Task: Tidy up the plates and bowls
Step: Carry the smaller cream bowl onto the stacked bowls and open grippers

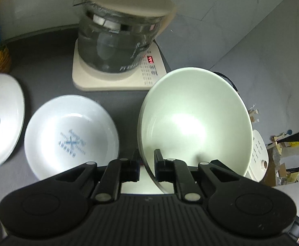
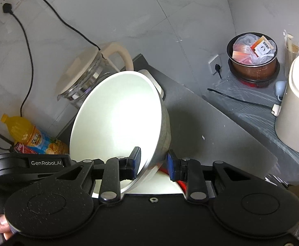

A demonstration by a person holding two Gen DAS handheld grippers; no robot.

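White bowl (image 1: 194, 121), tilted above the dark desk (image 1: 53, 65), its rim clamped in the nearly closed jaws of the left gripper (image 1: 146, 165) and straddled by the wider right gripper (image 2: 153, 164). Two printed plates (image 1: 71, 135) (image 1: 1, 116) lie left; glass kettle (image 1: 118, 34) behind, partly screened in the right view. Plate lettering is blurred; the orange drink bottle (image 2: 29, 136) is partly hidden.

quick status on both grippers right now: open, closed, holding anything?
Left gripper: closed on the rim of the pale green bowl, which is tilted.
Right gripper: open, fingers either side of the same bowl's rim, right finger clear of it.
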